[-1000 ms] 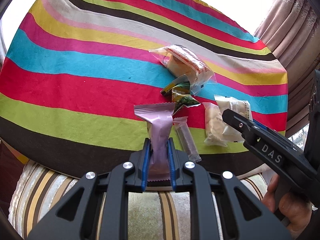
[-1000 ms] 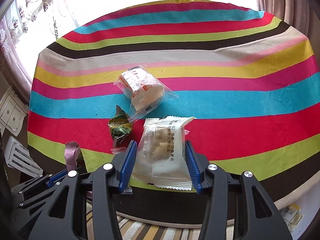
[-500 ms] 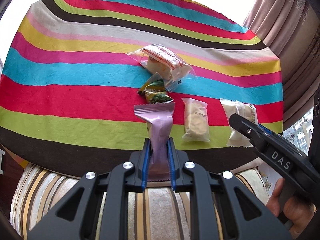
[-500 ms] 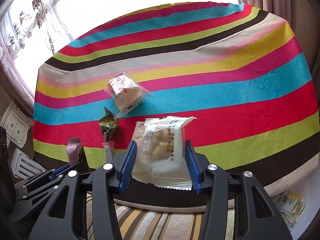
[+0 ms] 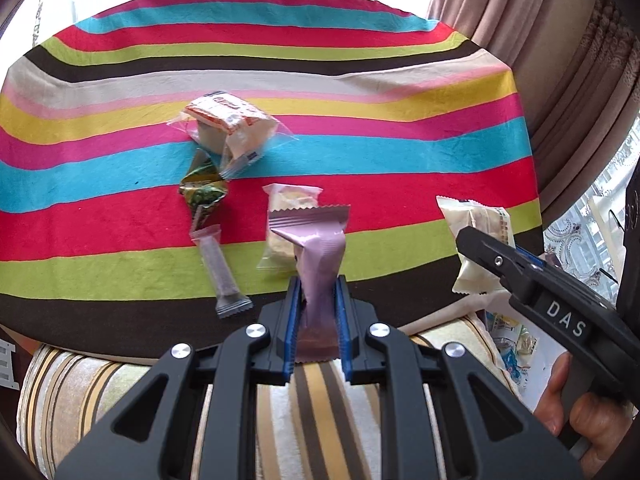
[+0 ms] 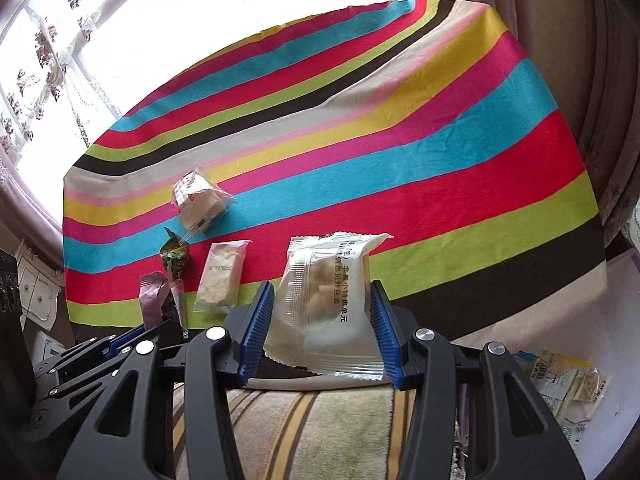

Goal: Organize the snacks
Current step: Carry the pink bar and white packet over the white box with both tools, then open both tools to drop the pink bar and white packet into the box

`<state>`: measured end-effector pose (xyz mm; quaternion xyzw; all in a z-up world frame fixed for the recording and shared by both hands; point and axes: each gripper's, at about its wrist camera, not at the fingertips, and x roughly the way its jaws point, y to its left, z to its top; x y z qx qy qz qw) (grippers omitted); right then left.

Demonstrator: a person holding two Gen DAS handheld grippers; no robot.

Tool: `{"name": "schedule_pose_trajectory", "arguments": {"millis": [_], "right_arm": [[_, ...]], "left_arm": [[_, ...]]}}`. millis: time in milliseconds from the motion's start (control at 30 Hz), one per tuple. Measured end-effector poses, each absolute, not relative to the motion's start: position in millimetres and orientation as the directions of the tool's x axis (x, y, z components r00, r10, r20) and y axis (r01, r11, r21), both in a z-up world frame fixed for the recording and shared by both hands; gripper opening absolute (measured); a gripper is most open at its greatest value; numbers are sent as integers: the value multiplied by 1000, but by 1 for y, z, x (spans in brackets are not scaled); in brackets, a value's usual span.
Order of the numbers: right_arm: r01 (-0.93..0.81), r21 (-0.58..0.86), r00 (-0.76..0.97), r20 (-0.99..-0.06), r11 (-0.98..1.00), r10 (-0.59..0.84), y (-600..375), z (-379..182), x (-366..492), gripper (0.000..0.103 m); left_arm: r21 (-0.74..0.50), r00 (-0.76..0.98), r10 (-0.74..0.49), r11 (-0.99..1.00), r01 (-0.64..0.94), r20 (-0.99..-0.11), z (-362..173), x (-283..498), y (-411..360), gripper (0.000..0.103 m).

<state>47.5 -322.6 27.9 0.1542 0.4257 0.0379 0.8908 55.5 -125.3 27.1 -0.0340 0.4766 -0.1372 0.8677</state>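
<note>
My left gripper (image 5: 316,304) is shut on a purple snack bar wrapper (image 5: 316,252), held upright over the table's near edge. My right gripper (image 6: 324,312) is shut on a white pastry packet (image 6: 328,300), also off the near edge; it shows in the left wrist view (image 5: 478,248). On the striped tablecloth (image 5: 400,144) lie a clear-wrapped cake with red print (image 5: 230,130), a green candy packet (image 5: 202,190), a thin grey stick packet (image 5: 218,268) and a pale cracker packet (image 5: 288,224).
A striped sofa cushion (image 5: 320,400) lies below the table edge. A white box with several snack packets (image 6: 568,384) sits low at the right. Curtains (image 5: 560,60) hang at the right, a window is behind the table.
Both grippers have pulled back from the table with their packets and swung to the right. The table now looks farther away and the box of snacks has come into the right wrist view.
</note>
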Motion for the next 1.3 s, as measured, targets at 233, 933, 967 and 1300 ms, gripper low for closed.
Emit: {"name": "schedule_pose_trajectory", "arguments": {"millis": [233,933,967,1300], "right_arm": [[153,305,649,-749,940,137,-376,25,24,48],[443,316,634,-772,839,-44,-530,-4,-47,48],[452,318,634,-772,833,-49,-535,-4,-49,48],[516,332,639,-764,790,-96,-571,-5,-58,49]], "left_arm": [[-165,481,-307,934,315,-821,28,48,-178,17],[-71,370,-398,755,652,-839,14,22,-349,17],[-66,368,-401,745,663,-839,13,21,-355,17],[-96,300,-486,635,766,-821,8,13,-408,17]]}}
